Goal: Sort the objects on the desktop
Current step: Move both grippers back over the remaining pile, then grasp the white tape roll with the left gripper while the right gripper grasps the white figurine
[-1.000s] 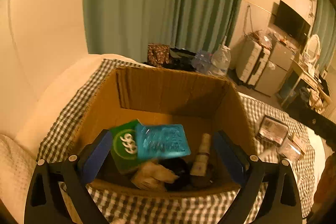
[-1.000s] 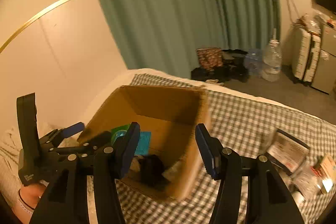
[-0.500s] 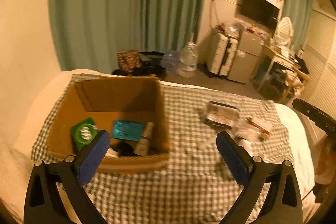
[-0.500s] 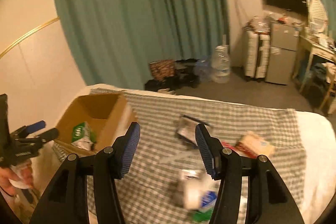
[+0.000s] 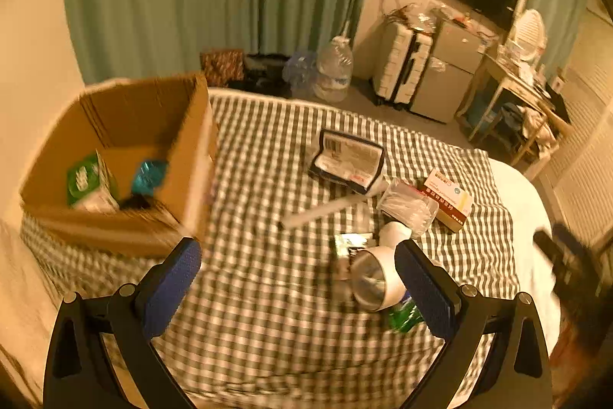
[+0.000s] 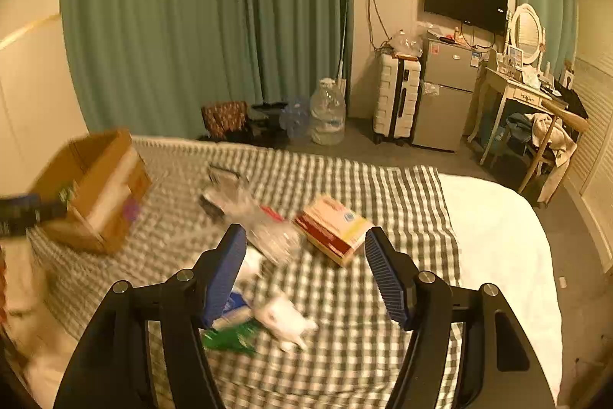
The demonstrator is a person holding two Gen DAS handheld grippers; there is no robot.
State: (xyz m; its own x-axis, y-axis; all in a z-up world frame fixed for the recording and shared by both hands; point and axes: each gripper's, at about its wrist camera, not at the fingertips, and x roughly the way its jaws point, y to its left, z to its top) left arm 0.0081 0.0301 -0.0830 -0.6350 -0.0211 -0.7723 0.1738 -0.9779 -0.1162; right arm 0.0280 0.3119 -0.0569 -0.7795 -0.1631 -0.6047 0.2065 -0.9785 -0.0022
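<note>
Corrugated cardboard box at left of frame on checked cloth, holding green pack and teal pouch. Loose items at center right: flat black case, clear crinkly bag, red-yellow carton, shiny white cylinder. Left claw released, nothing gripped; right claw likewise spread, above carton.

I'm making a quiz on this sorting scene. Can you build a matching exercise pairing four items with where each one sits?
Things:
1. green packet
2. black case
3. red and yellow box
4. silver-ended white cylinder

Places:
A. beside the left gripper's right finger
B. inside the cardboard box
C. lying open mid-cloth
D. ahead of the right gripper

Pairs: 1-B, 2-C, 3-D, 4-A
</note>
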